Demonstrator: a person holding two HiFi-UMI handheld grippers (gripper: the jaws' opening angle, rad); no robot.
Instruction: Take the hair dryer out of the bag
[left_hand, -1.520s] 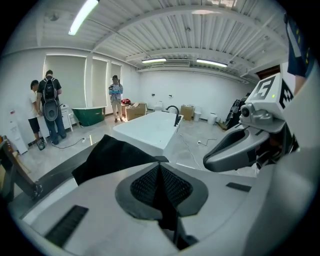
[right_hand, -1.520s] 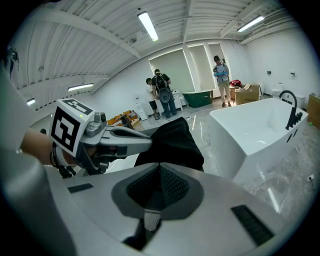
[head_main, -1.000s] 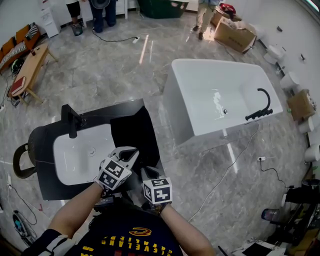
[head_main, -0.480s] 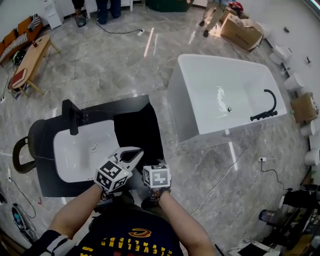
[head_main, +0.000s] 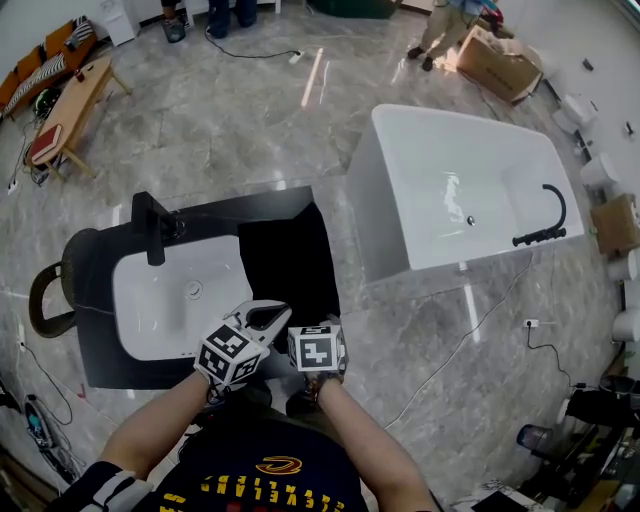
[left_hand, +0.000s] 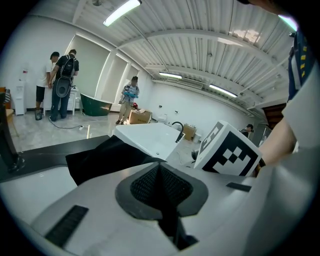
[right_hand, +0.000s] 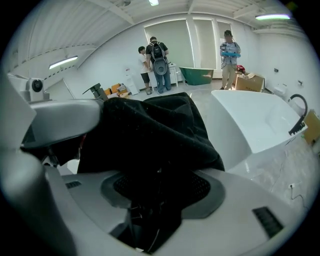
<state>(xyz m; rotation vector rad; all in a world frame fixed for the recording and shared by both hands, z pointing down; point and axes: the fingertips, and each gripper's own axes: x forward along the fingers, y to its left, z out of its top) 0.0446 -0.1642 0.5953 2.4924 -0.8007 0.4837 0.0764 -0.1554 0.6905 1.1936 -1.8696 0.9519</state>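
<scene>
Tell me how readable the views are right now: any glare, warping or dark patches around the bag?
Head view: sharp, evenly lit; a light streak glares on the floor, far from the bag; the fisheye bends the frame's edges. Left gripper view: strongly warped, corners black, bag clear. Right gripper view: the bag's near part is one dark mass, little detail.

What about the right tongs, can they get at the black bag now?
Probably yes: the right tongs have just been opening, and the black bag lies right at them, its fabric between the open jaws, nothing in the way.
</scene>
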